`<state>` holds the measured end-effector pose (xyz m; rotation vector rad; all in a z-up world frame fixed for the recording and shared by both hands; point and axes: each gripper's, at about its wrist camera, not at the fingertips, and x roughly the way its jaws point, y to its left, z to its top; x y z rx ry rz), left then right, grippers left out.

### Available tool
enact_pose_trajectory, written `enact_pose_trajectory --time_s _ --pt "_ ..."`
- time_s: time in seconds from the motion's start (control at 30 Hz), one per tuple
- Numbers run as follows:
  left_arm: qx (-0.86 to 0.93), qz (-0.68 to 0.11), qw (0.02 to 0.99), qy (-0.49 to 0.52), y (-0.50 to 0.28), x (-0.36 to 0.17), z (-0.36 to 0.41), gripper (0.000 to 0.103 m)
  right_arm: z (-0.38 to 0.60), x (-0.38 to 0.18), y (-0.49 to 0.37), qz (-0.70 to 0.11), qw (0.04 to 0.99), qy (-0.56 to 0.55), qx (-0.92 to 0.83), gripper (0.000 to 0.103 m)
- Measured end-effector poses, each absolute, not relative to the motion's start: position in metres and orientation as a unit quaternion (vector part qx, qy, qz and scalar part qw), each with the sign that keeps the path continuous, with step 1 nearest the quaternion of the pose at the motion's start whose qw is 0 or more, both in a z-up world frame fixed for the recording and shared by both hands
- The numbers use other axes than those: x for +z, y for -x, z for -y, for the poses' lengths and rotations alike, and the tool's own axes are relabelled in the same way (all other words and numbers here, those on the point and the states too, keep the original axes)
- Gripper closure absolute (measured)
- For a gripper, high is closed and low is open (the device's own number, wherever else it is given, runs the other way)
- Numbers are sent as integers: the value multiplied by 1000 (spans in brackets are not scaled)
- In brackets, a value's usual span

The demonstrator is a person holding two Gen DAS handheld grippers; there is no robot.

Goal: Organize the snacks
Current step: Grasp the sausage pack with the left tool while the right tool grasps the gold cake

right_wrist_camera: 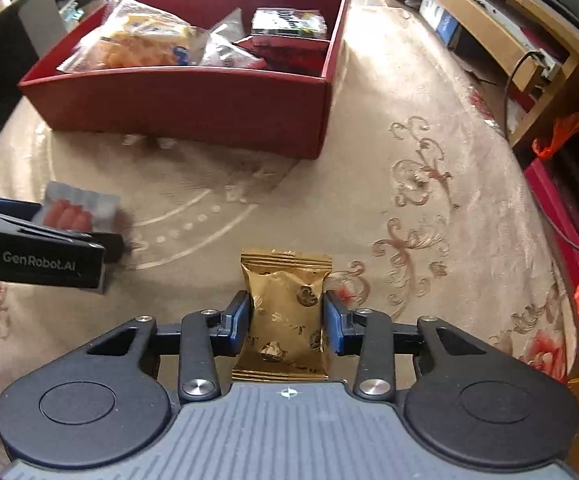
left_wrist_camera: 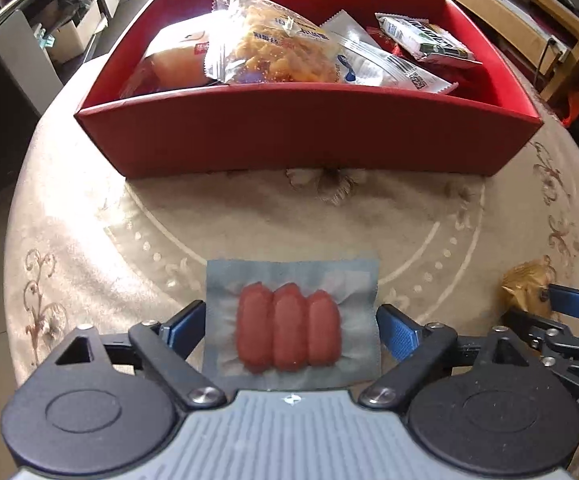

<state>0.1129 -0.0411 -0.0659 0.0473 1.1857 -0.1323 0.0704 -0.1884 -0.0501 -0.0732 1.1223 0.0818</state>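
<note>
- A clear vacuum pack of three red sausages (left_wrist_camera: 289,326) lies flat on the beige patterned cloth of the bench (left_wrist_camera: 429,216), on the near side of the box and apart from it.
- The left tool (left_wrist_camera: 291,330) points down over this pack with its blue-padded fingers (left_wrist_camera: 399,330) spread wide, one at each side edge of the wrapper; whether the pads press on the edges cannot be told.
- A small gold foil snack packet (right_wrist_camera: 287,320) sits to the right of the sausages, well apart from them.
- The right tool (right_wrist_camera: 287,318) has its blue pads closed against both sides of the gold packet, gripping it.
- A red cardboard box (left_wrist_camera: 309,136) stands farther back, with a divider near its right end.
- Several crinkly snack bags (left_wrist_camera: 277,46) fill the larger compartment, piled against one another.
</note>
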Motion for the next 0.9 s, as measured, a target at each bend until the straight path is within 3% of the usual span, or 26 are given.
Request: enact_pose_trajectory --time_s 0.13,0.3,0.6,0.77,0.9 --pt "-77 -554 829 -6 -109 -49 35 29 182 -40 -66 -518 853 42 51 57" --pt "-79 -558 826 5 -110 -44 30 31 177 -23 -66 -492 868 36 57 57" --pt "-83 -571 817 -20 -119 -63 42 8 172 -22 -71 -495 866 33 70 56" --pt "-77 -552 830 -34 -108 -51 48 30 170 -17 -71 -487 870 33 74 56" --pt "-91 -542 835 -4 -104 -34 41 35 172 -10 -71 -475 876 28 74 56"
